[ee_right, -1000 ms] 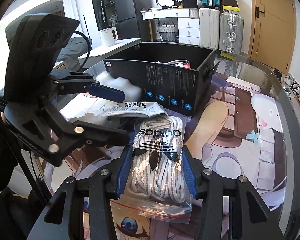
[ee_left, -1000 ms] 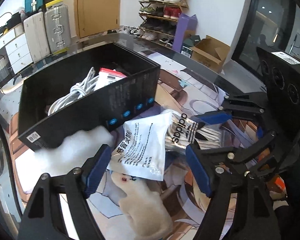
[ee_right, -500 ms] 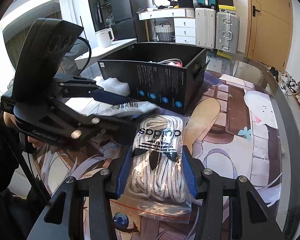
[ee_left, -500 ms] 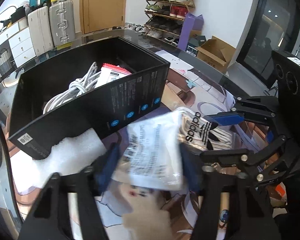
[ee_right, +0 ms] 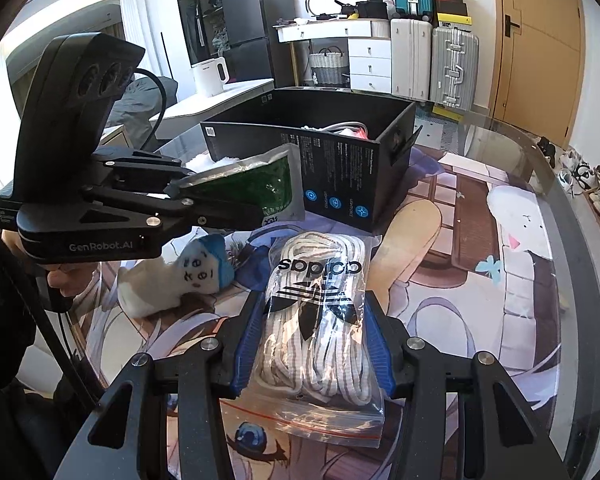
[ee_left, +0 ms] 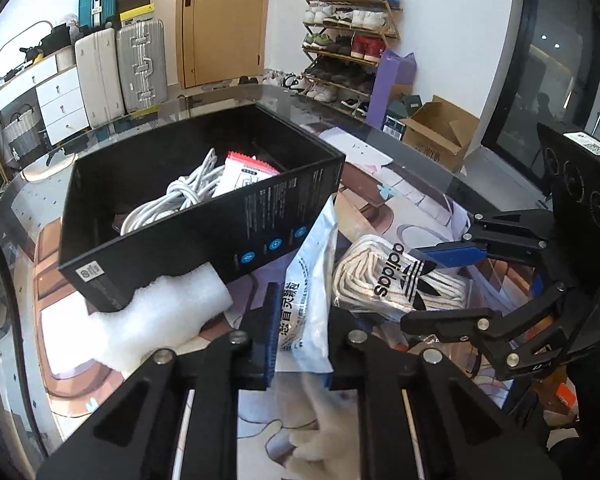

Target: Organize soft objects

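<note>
My left gripper (ee_left: 302, 332) is shut on a white medicine packet (ee_left: 310, 300), which it holds on edge just in front of the black box (ee_left: 220, 224). In the right wrist view the left gripper (ee_right: 216, 196) carries the packet (ee_right: 256, 188) clear of the table, green side showing. My right gripper (ee_right: 312, 344) is shut on a clear zip bag of white rope (ee_right: 320, 312) that lies on the table. The same bag (ee_left: 388, 280) sits between the right gripper's fingers (ee_left: 452, 254) in the left wrist view. Inside the box are a white cable (ee_left: 172, 200) and a red-topped sachet (ee_left: 244, 172).
A white foam piece (ee_left: 160, 320) leans against the box's near corner. A small plush toy (ee_right: 180, 280) lies on the printed mat (ee_right: 480, 248) left of the rope bag. The round glass table's edge (ee_right: 572, 216) curves past on the right. A hand (ee_right: 60, 276) grips the left handle.
The left jaws closed on the medicine packet and lifted it on edge, uncovering the plush toy below. The right gripper and the rope bag stayed still.
</note>
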`<move>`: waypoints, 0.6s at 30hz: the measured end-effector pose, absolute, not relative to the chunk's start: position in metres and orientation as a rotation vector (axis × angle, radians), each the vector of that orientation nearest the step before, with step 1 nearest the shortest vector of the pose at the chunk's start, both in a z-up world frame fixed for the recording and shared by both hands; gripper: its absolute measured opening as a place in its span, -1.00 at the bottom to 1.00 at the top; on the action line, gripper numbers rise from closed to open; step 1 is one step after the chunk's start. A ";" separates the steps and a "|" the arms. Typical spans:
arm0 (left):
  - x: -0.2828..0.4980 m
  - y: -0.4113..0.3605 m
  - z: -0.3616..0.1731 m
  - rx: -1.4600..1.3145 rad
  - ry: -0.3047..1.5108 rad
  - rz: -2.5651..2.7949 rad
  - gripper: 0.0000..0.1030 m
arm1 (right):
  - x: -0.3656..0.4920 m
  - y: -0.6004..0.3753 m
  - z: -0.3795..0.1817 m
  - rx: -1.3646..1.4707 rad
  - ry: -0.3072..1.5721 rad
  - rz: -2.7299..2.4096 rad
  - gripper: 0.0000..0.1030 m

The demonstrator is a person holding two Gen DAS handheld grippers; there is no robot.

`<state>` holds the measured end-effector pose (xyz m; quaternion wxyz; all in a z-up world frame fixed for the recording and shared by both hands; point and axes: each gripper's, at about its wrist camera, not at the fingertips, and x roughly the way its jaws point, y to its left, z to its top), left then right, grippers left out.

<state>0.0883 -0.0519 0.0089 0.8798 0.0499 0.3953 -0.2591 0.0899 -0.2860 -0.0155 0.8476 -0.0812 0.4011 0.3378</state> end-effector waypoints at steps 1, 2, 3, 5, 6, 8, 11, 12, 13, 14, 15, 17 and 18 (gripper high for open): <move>0.087 -0.051 0.011 0.100 0.817 -0.540 -0.74 | 0.089 -0.286 -0.014 -0.172 0.841 0.711 -0.05; 0.086 -0.050 0.012 0.097 0.812 -0.538 -0.74 | 0.088 -0.286 -0.012 -0.172 0.837 0.711 -0.05; 0.083 -0.050 0.013 0.093 0.808 -0.536 -0.74 | 0.087 -0.286 -0.011 -0.171 0.834 0.711 -0.05; 0.080 -0.049 0.017 0.087 0.796 -0.527 -0.74 | 0.084 -0.286 -0.006 -0.173 0.822 0.710 -0.05; 0.079 -0.047 0.018 0.081 0.792 -0.525 -0.74 | 0.083 -0.287 -0.004 -0.173 0.816 0.710 -0.05; 0.076 -0.042 0.023 0.069 0.778 -0.517 -0.74 | 0.082 -0.287 0.001 -0.170 0.804 0.712 -0.06; 0.071 -0.035 0.029 0.047 0.757 -0.504 -0.74 | 0.079 -0.285 0.010 -0.167 0.780 0.717 -0.06; 0.069 -0.034 0.031 0.039 0.748 -0.497 -0.74 | 0.078 -0.285 0.015 -0.165 0.768 0.719 -0.06; 0.068 -0.030 0.033 0.029 0.739 -0.486 -0.74 | 0.079 -0.284 0.017 -0.163 0.762 0.720 -0.06; 0.066 -0.027 0.035 0.021 0.734 -0.480 -0.74 | 0.078 -0.283 0.020 -0.162 0.754 0.722 -0.06; 0.065 -0.025 0.037 0.015 0.726 -0.474 -0.74 | 0.078 -0.282 0.024 -0.163 0.744 0.721 -0.06; 0.063 -0.019 0.042 -0.001 0.704 -0.457 -0.74 | 0.079 -0.279 0.030 -0.166 0.730 0.720 -0.06; 0.062 -0.016 0.045 -0.009 0.691 -0.449 -0.74 | 0.080 -0.278 0.033 -0.166 0.723 0.720 -0.06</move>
